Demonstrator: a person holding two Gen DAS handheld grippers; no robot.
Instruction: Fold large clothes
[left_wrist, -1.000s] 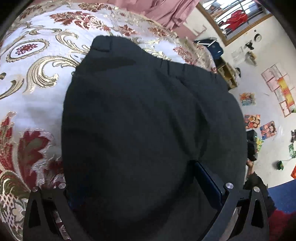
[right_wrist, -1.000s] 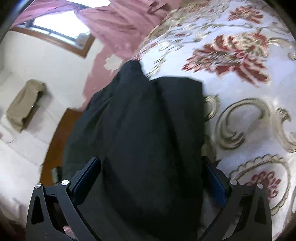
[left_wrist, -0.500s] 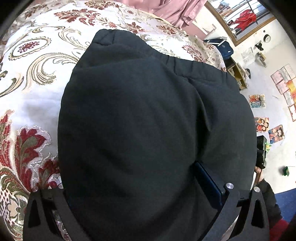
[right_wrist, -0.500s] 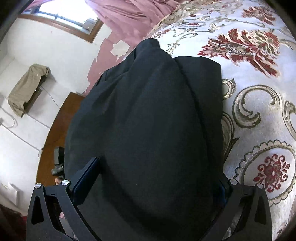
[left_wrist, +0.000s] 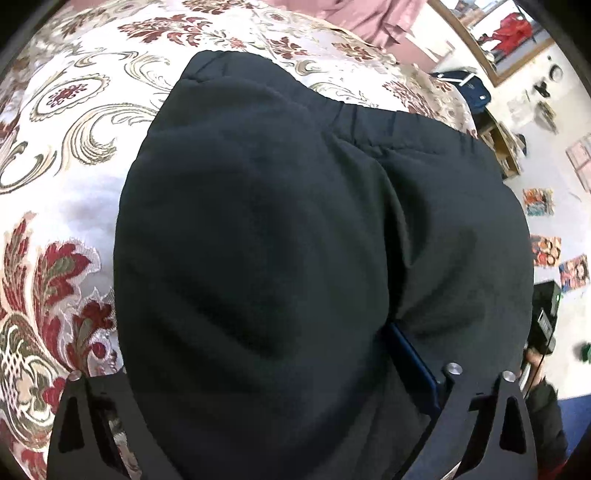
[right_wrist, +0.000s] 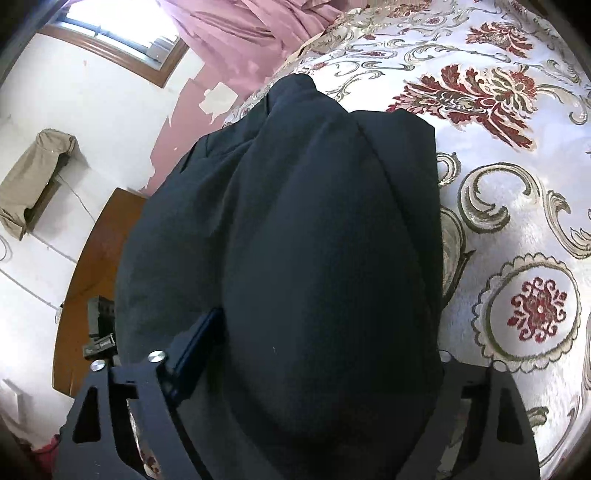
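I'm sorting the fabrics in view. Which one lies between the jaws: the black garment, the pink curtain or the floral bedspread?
The black garment: it bulges between both pairs of closing jaws. The floral bedspread lies beneath it; the pink curtain hangs beyond.

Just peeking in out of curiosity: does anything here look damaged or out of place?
Yes. In the right wrist view, the pink wall paint beside the window has peeled off in patches, leaving bare white. The dark garment lies bunched on the patterned bedspread, not flat, though that fits mid-fold.
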